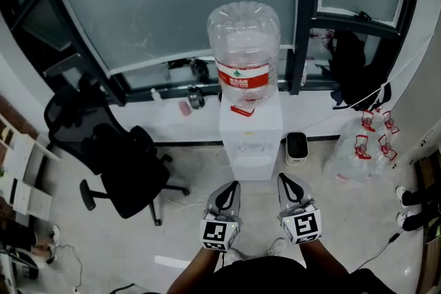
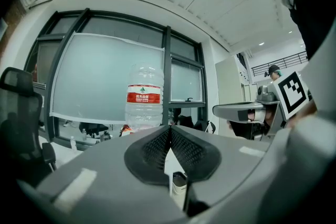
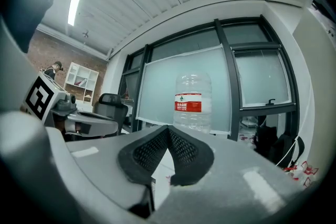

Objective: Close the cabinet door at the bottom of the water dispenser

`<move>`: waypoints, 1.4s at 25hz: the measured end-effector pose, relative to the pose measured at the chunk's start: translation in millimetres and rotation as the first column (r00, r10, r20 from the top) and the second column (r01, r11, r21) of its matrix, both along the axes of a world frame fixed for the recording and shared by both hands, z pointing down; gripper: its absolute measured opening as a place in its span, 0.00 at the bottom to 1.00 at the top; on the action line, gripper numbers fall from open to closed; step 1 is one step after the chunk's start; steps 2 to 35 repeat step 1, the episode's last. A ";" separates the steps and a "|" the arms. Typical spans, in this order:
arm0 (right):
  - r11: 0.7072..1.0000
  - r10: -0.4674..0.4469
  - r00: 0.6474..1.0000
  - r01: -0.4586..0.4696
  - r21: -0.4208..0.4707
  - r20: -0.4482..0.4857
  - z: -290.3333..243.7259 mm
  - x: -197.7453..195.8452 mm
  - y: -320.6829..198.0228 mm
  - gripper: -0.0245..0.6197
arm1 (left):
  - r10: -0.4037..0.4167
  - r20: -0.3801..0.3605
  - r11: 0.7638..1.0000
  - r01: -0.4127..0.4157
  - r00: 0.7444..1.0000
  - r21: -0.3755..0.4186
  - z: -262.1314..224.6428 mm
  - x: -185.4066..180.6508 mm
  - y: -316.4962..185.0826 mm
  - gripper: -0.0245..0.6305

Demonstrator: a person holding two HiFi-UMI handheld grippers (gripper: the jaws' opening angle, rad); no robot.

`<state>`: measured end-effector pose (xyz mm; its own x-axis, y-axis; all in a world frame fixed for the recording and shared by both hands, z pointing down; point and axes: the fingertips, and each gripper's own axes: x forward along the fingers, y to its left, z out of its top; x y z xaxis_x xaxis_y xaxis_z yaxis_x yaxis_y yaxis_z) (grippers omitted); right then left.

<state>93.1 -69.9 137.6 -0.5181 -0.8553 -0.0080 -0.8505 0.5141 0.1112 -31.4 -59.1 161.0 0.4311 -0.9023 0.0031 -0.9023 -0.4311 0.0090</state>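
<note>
Facing water dispenser (image 1: pixel 250 141) | left gripper (image 1: pixel 234 184), right gripper (image 1: pixel 282 180) pinched closed, empty | go low, nudge cabinet door squarely

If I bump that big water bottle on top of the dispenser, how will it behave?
Probably light: the water bottle looks clear, with no water line visible. It stands tall on the narrow white dispenser, so a hard shove might rock or tip it.
</note>
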 end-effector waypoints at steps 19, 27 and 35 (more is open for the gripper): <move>1.000 -0.002 1.000 0.002 -0.001 0.000 0.6 -0.1 1.4 0.04 | -0.002 0.001 1.000 0.002 1.000 -0.001 1.3 -0.3 1.5 0.07; 1.000 -0.002 1.000 0.002 -0.001 0.000 0.6 -0.1 1.4 0.04 | -0.002 0.001 1.000 0.002 1.000 -0.001 1.3 -0.3 1.5 0.07; 1.000 -0.002 1.000 0.002 -0.001 0.000 0.6 -0.1 1.4 0.04 | -0.002 0.001 1.000 0.002 1.000 -0.001 1.3 -0.3 1.5 0.07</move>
